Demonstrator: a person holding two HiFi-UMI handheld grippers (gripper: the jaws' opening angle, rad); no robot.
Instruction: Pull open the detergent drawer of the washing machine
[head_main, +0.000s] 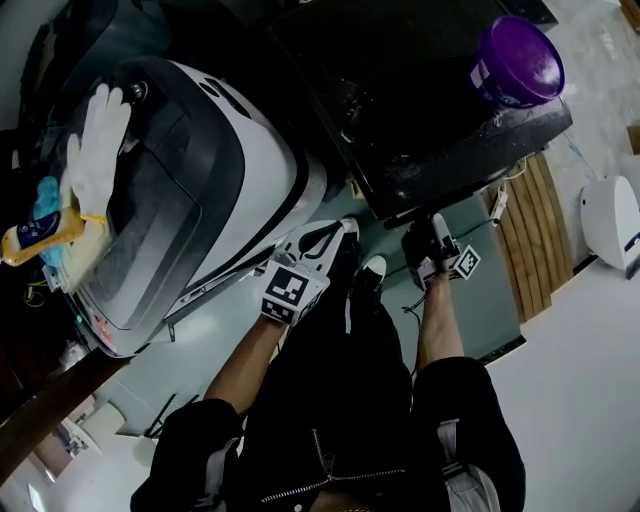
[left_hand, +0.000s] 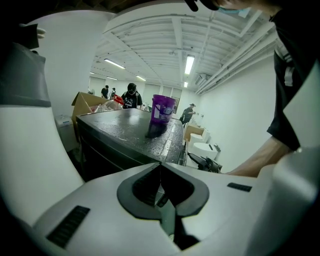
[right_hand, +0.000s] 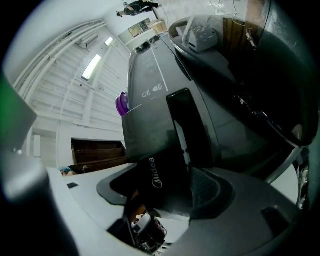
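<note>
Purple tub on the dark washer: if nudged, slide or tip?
Purple tub probably slides before tipping: it looks nearly as wide as tall, and the washer top under it looks speckled with droplets. Likely rigid plastic. Weight unclear, contents hidden.

The person wears a black short-sleeved top (head_main: 195, 440), black trousers (head_main: 345, 390) with silver zips near the bottom centre of the head view, and black sneakers (head_main: 372, 270) with white toe caps. The left gripper (left_hand: 160, 165) has a glossy white shell, dark grey ribbed pads and small black slotted insets. The right gripper (right_hand: 169, 172) looks grey in shadow, with wiring exposed at its base. Each marker cube (head_main: 293, 290) bears black-and-white squares.
</note>
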